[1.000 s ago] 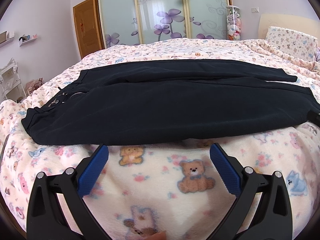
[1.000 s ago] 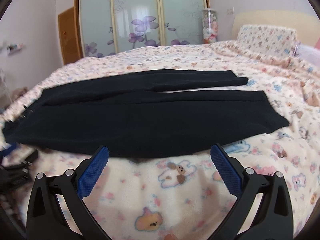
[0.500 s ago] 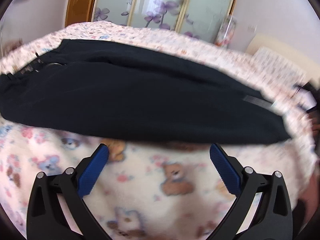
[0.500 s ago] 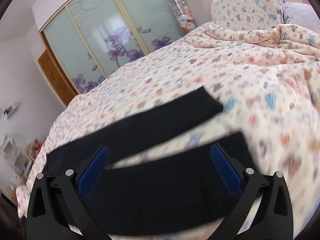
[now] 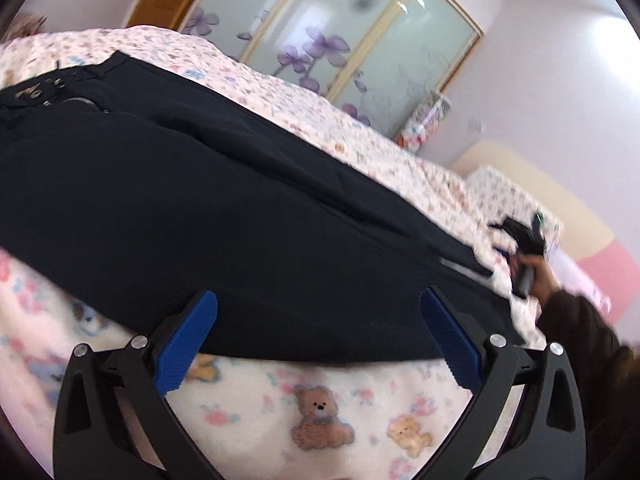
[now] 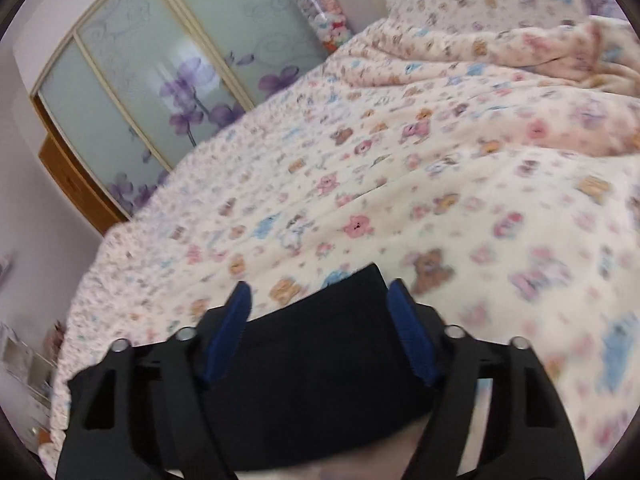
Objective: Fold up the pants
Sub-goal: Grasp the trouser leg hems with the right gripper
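Black pants (image 5: 208,208) lie flat and lengthwise on the bed, waistband with zipper (image 5: 44,96) at the far left. My left gripper (image 5: 318,320) is open, its blue pads hovering at the near edge of the pants about mid-length. The right gripper shows in the left wrist view (image 5: 520,240) at the cuff end, held in a hand. In the right wrist view my right gripper (image 6: 318,300) is partly closed but still open, its pads astride the hem of a pant leg (image 6: 320,360).
The bed has a cream blanket with teddy bear print (image 6: 400,180). A bunched quilt and pillow (image 6: 520,40) lie at the head of the bed. A wardrobe with flowered glass doors (image 5: 340,32) stands behind it.
Both grippers moved forward and tilted. The left closed in on the pants' near edge. The right swung to the cuff end, dropped over the hem, and its jaws narrowed.
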Tool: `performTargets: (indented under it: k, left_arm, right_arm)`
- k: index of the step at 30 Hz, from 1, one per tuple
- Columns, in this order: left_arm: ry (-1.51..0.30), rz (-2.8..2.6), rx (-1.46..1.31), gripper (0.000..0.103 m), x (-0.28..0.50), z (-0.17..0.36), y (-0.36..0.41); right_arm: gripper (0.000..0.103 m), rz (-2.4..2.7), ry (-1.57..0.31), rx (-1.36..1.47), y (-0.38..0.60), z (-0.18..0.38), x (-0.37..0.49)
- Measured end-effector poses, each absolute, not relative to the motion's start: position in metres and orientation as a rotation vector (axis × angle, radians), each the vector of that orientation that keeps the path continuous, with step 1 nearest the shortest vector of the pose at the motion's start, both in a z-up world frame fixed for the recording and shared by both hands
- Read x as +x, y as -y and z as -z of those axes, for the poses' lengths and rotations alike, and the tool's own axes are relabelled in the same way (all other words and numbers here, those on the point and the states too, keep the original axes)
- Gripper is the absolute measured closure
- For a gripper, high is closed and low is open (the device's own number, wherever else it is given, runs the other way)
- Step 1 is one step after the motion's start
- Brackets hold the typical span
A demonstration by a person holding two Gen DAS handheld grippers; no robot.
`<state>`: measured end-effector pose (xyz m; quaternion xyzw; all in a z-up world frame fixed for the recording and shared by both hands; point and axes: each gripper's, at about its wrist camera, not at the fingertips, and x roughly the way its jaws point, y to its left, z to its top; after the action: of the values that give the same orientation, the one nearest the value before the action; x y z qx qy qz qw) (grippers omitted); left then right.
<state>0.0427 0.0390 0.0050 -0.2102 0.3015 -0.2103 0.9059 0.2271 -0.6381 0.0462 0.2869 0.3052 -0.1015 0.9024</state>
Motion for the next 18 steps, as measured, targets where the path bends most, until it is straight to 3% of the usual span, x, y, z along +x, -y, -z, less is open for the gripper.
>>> performTargets:
  k: [7,10,11,12,18]
  left_arm:
    - [-0.633,0.494,-0.360,0.002,0.045,0.001,-0.022]
    - [-0.643,0.494,-0.367,0.002,0.049,0.003,-0.023]
    - [-0.645,0.494,-0.369,0.002,0.051,0.003,-0.024]
    - [-0.644,0.494,-0.369,0.002,0.049,0.004,-0.024]
    - [-0.644,0.481,-0.371,0.002,0.050,0.003,-0.027]
  right_arm:
    - [0.041,0.321,-0.761,0.498,0.646,0.000,0.275]
    - [0.068,0.318,-0.786,0.457,0.642,0.013,0.278]
    - [0.087,0.316,-0.777,0.466,0.643,0.013,0.275]
    - [0.091,0.299,-0.761,0.493,0.645,0.012,0.270]
    - [0.092,0.181,-0.626,0.540,0.642,-0.022,0.230]
